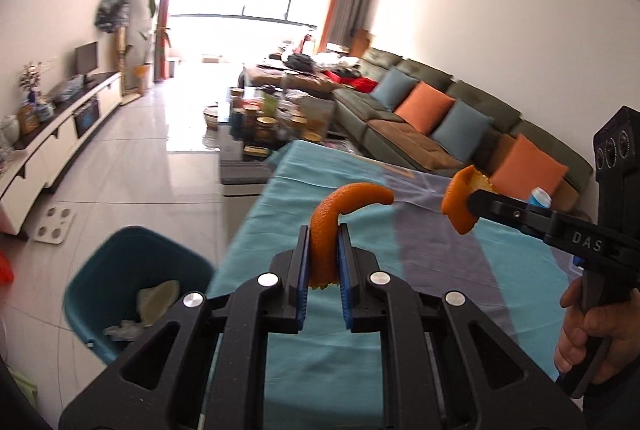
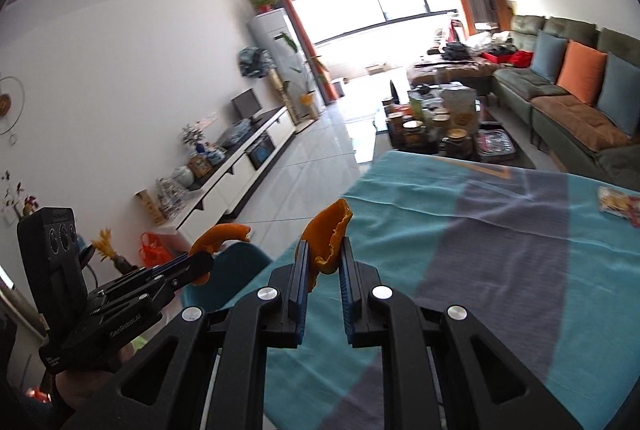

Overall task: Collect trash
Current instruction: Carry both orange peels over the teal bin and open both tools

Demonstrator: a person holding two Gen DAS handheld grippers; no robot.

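peel: orange | bin: teal | tablecloth: turquoise, grey band | tool pads: blue

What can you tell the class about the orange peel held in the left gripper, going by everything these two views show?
The orange peel is a long curved strip, bright orange and dimpled outside, with pale ragged pith at its lower end. It stands upright between the blue pads of the left gripper, which is shut on it, and its free top end bends over to the right like a hook. It hangs in the air above the edge of the blue tablecloth; nothing but the pads touches it.
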